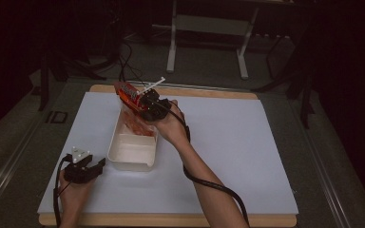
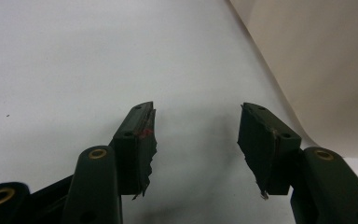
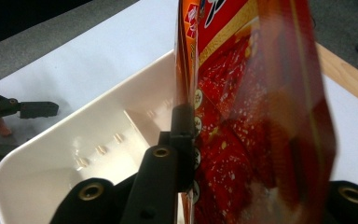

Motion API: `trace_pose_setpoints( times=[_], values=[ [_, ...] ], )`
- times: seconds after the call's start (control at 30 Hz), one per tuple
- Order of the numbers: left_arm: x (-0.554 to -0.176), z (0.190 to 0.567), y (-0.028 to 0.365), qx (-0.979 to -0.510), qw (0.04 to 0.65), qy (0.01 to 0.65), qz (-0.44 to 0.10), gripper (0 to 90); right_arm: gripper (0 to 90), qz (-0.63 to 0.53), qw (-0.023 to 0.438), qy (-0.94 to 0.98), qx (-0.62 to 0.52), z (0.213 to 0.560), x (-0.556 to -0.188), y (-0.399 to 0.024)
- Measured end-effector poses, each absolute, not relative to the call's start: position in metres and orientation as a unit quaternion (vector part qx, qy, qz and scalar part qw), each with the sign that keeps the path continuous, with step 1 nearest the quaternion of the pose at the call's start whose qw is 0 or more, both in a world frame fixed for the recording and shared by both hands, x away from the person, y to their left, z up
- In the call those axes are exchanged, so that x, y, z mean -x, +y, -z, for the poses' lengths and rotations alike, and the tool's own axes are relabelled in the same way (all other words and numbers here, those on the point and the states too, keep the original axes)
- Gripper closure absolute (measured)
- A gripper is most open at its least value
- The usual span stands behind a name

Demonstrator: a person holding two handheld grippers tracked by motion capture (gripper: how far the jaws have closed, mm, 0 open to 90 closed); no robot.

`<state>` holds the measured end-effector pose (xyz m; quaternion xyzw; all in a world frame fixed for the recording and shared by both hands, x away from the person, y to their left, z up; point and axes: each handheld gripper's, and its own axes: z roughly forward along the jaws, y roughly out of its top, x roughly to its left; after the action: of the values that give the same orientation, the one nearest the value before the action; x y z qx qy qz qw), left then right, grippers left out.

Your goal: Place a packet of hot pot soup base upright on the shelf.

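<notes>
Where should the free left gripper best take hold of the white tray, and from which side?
Probably its near-left rim: the left gripper lies open beside that wall, the rim is thin enough for the jaws, and the right gripper with the red bag occupies the far end.

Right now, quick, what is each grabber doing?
Left gripper: open, fingers apart, holding nothing.
Right gripper: closed on the red snack bag over the white tub.

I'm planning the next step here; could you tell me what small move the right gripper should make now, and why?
Probably lower the red packet into the cream tub. The right gripper is shut on it above the tub's far end, with part already inside. The left gripper rests open beside the tub.
</notes>
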<state>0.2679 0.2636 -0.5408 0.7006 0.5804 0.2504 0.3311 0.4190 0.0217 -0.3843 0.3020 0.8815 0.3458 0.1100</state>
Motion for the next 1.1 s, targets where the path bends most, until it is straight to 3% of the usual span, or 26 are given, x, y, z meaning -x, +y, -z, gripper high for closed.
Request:
trace_pose_setpoints(
  times=[0.27, 1.1],
  values=[
    [-0.268, 0.541, 0.263, -0.701, 0.331, 0.58, -0.252, 46.4, 63.7, -0.372, 0.103, 0.871, -0.303, 0.383, -0.414, 0.008],
    [-0.267, 0.54, 0.263, -0.7, 0.332, 0.579, -0.254, 46.4, 56.0, -0.416, 0.108, 0.859, -0.279, 0.377, -0.384, -0.041]
  ],
)
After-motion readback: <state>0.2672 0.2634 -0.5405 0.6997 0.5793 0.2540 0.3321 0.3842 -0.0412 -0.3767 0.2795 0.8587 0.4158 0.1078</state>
